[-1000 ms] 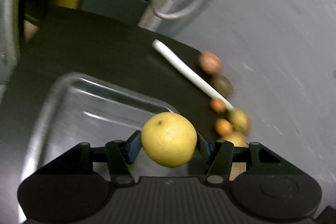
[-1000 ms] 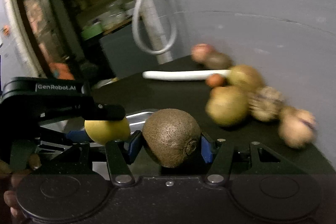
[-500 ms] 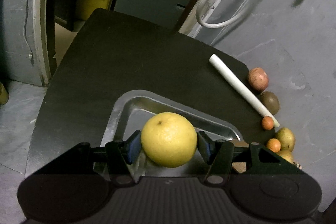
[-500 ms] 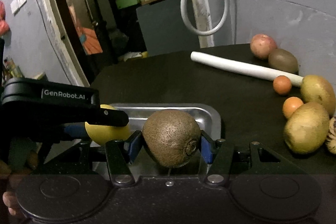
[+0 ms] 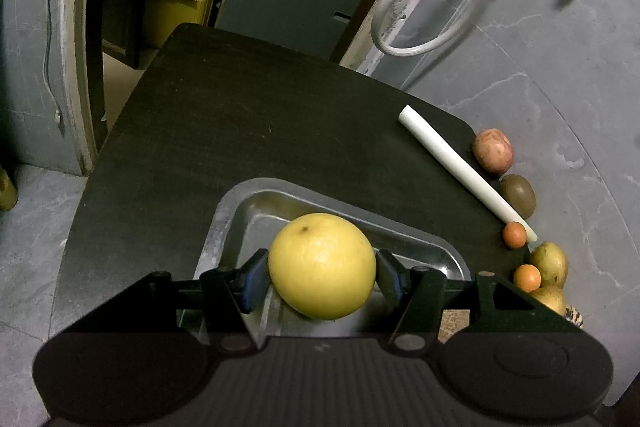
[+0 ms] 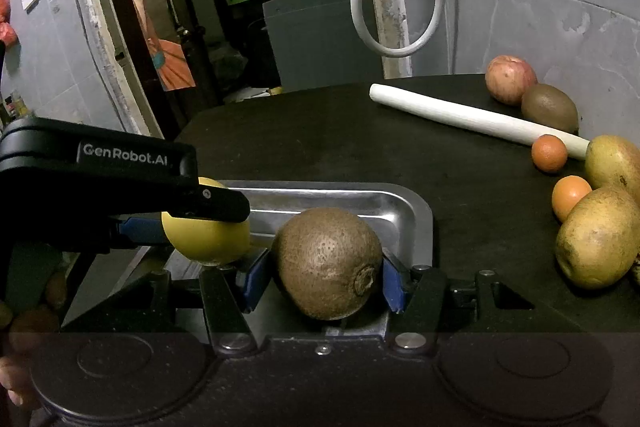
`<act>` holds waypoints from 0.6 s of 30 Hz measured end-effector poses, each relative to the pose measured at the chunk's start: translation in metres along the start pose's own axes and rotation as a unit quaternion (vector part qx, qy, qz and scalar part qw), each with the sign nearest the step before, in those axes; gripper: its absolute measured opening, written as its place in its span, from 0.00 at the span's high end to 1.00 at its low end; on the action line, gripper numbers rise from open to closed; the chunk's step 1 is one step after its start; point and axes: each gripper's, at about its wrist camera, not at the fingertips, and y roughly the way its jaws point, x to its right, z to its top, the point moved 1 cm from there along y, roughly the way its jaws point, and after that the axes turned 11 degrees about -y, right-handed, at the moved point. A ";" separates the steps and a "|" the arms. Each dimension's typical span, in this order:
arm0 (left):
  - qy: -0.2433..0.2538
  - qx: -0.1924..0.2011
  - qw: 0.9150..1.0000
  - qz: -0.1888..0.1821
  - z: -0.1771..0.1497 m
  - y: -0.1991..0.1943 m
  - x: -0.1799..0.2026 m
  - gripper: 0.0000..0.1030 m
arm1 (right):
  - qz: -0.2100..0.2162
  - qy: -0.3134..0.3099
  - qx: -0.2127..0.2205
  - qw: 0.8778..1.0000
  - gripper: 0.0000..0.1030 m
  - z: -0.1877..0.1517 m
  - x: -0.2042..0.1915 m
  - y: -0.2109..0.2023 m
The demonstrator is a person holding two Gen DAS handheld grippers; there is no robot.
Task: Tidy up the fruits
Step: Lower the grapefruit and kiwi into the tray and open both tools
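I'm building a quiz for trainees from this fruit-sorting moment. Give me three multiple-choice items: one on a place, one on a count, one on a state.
1. Where does the white stick lie?
A. in the tray
B. on the dark table
C. on the floor

2. How many small orange fruits sit on the table?
A. two
B. four
C. none

3. What does the right tool hold?
A. nothing
B. an apple
C. a kiwi

Answers:
1 B, it rests on the table, outside the tray.
2 A, one by the stick's end, another nearer.
3 C, its pads clamp the kiwi; the left tool holds the yellow fruit.
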 end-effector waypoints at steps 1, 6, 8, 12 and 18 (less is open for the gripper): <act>-0.001 -0.002 1.000 0.000 0.000 0.000 0.000 0.39 | 0.000 0.000 0.000 1.000 0.42 0.000 0.000 0.000; -0.003 -0.004 1.000 0.004 0.002 -0.006 -0.001 0.24 | -0.006 -0.002 0.010 1.000 0.31 0.000 -0.001 -0.008; 0.002 -0.003 1.000 0.000 0.001 -0.012 -0.001 0.22 | -0.009 -0.003 0.014 1.000 0.26 -0.002 -0.003 -0.015; 0.018 0.002 1.000 -0.006 -0.002 -0.028 -0.001 0.16 | -0.018 0.001 0.020 1.000 0.18 -0.006 -0.008 -0.034; 0.043 0.013 0.999 -0.003 -0.012 -0.061 -0.008 0.03 | -0.037 0.006 0.030 0.999 0.05 -0.015 -0.023 -0.067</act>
